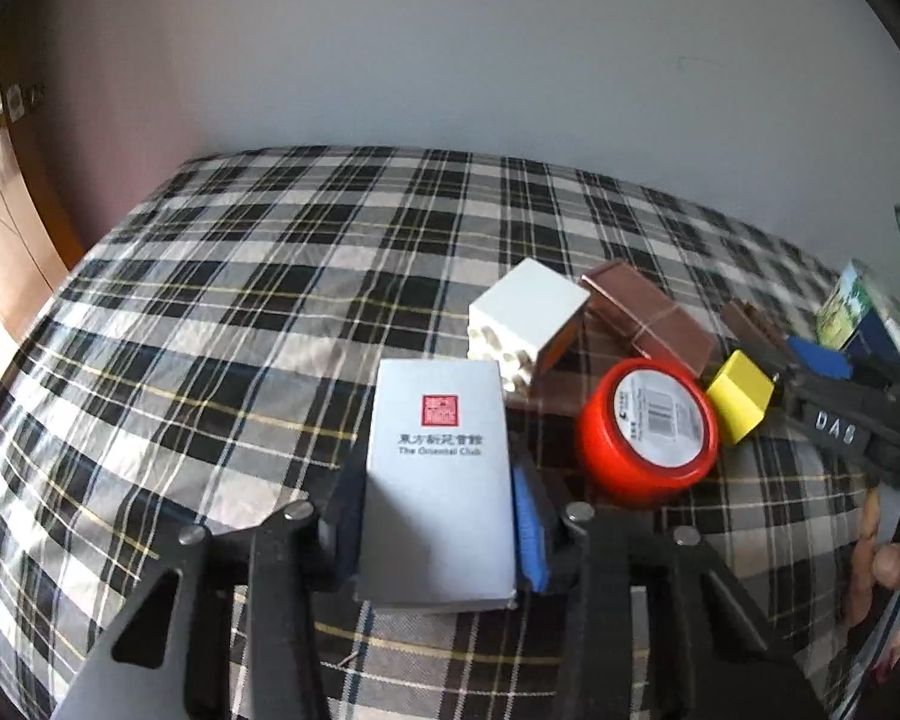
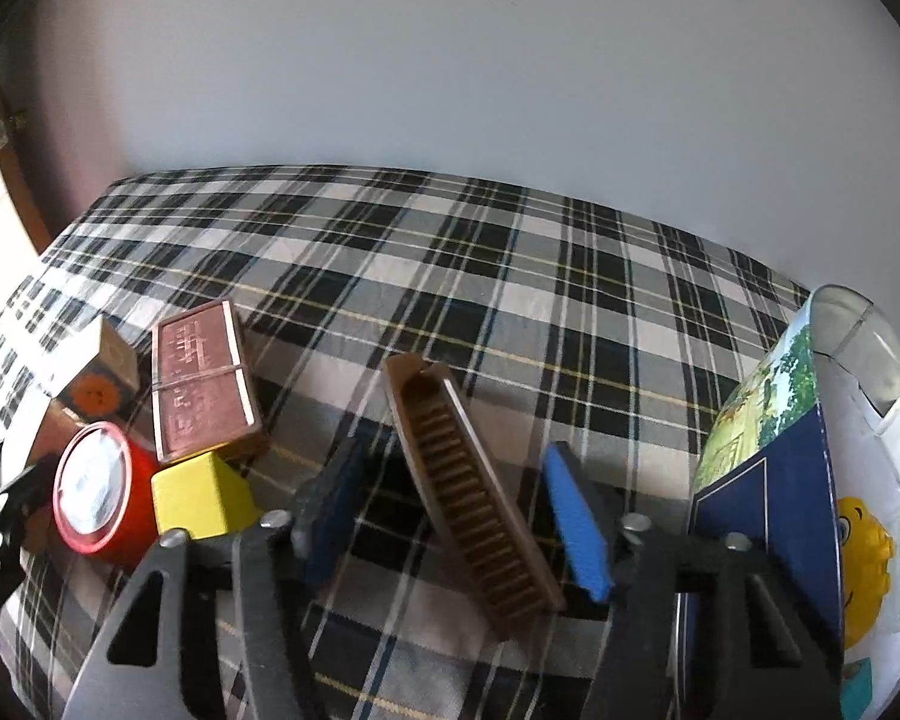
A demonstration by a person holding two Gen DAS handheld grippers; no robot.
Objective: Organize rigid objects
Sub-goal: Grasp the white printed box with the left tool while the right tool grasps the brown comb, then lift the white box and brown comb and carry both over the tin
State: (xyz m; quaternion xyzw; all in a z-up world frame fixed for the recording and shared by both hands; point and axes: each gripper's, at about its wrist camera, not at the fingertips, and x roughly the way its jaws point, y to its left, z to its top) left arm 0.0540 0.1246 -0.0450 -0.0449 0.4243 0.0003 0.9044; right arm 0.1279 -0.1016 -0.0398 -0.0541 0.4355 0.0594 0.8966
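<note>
My left gripper (image 1: 435,516) is shut on a silver-grey box with a red seal (image 1: 438,480), its blue pads pressed on both sides. Beside it lie a white box (image 1: 525,312), a copper-brown box (image 1: 648,312), a red round tin (image 1: 648,429) and a yellow block (image 1: 738,396). My right gripper (image 2: 456,510) is open around a long brown harmonica-like case (image 2: 474,492) lying on the plaid cloth; neither pad touches it. The copper box (image 2: 201,378), red tin (image 2: 99,489) and yellow block (image 2: 201,495) sit left of it. The right gripper also shows in the left wrist view (image 1: 822,384).
A plaid cloth (image 2: 510,300) covers the surface up to a plain wall. A picture-printed box and a clear container (image 2: 810,450) stand close at the right gripper's right. A wooden door (image 1: 6,228) stands far left. An orange-patterned box (image 2: 99,387) lies at the left.
</note>
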